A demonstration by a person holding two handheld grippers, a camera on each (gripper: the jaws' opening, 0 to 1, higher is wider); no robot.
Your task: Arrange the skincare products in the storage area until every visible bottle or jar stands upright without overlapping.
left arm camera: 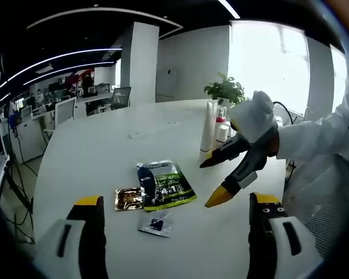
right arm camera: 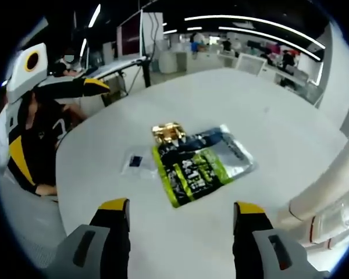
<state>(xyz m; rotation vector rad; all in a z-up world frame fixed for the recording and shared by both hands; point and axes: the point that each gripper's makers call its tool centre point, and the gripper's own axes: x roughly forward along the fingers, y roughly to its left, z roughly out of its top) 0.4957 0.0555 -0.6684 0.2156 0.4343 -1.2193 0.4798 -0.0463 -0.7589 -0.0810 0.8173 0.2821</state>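
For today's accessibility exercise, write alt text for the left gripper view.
On a round white table, a green-and-black sachet, a gold packet and a small clear packet lie flat. The right tongs reach in open, near upright white bottles; the left tongs are open in the foreground.

Open right hand-held gripper (right arm camera: 180, 216) hovers above green pouch (right arm camera: 195, 167).

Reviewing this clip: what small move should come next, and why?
Probably ease the open right gripper down onto the green sachet. It hovers just beside it, and the flat packets on the white table lie apart from the upright bottles.
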